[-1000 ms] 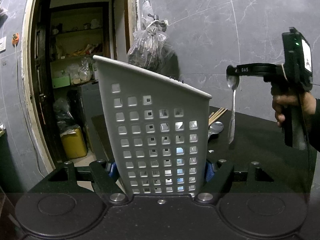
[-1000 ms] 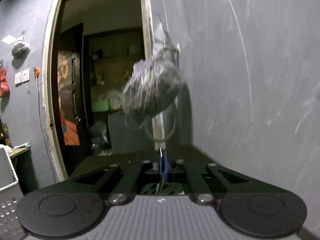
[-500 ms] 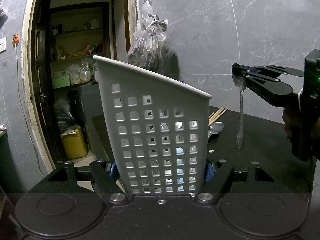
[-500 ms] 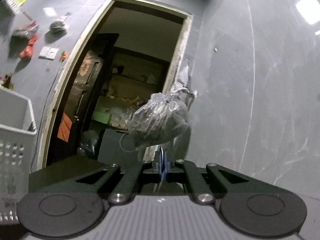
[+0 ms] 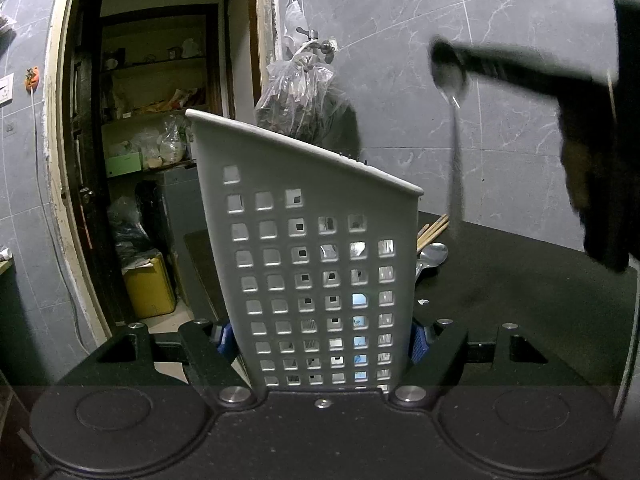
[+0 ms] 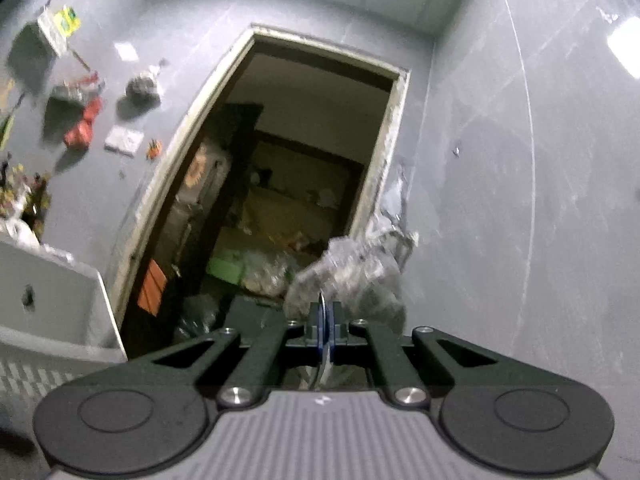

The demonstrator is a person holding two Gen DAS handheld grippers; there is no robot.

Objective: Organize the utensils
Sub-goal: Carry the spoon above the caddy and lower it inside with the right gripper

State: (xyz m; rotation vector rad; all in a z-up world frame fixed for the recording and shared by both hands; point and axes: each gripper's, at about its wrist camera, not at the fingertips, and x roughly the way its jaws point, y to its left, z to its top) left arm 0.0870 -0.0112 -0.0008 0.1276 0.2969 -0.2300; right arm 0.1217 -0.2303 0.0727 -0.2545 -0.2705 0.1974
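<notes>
My left gripper (image 5: 320, 340) is shut on a grey perforated utensil basket (image 5: 316, 248) and holds it upright on the black table (image 5: 520, 300). My right gripper (image 6: 325, 330) is shut on the bowl of a metal spoon (image 5: 454, 152), whose handle hangs straight down. In the left wrist view the right gripper (image 5: 444, 62) is up and to the right of the basket, higher than its rim. The spoon's edge (image 6: 322, 320) shows between the right pads. The basket's corner (image 6: 52, 304) shows at the left of the right wrist view.
Another spoon (image 5: 432, 256) and wooden chopsticks (image 5: 432, 228) lie on the table behind the basket. A plastic bag (image 5: 304, 96) hangs from a tap on the grey marble wall. An open doorway (image 5: 140, 160) to a storeroom is at the left.
My right gripper has lifted the spoon higher and tilted upward, and its camera now points toward the ceiling. The left gripper and basket have not moved.
</notes>
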